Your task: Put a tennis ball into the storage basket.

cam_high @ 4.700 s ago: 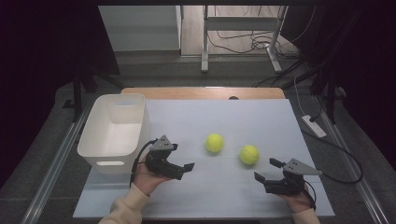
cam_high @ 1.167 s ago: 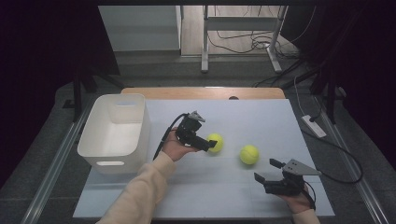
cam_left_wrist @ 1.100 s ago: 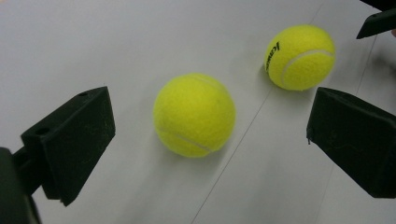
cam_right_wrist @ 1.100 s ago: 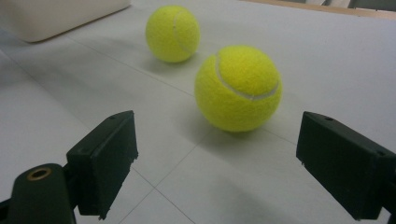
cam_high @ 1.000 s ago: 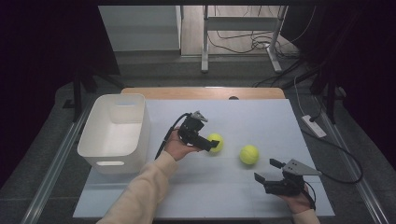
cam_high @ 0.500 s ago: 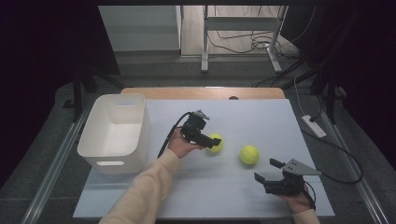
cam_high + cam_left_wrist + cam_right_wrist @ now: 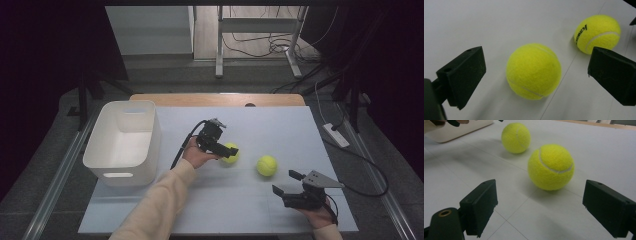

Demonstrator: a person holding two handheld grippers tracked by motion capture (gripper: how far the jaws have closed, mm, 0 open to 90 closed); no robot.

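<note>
Yellow felt marks the near tennis ball (image 7: 533,71) at the centre of the left gripper view, lying between the spread jaws of the left gripper (image 7: 226,151), untouched; in the high view that gripper partly covers it; the second ball (image 7: 266,165) lies right of it, apart; the right gripper (image 7: 288,183), lower right, is released; the white bin (image 7: 125,142) sits at left.

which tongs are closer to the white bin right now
Left. The left tongs hang just right of the white bin, open around a tennis ball. The right tongs sit open near the table's front right corner, well beyond both balls.
</note>
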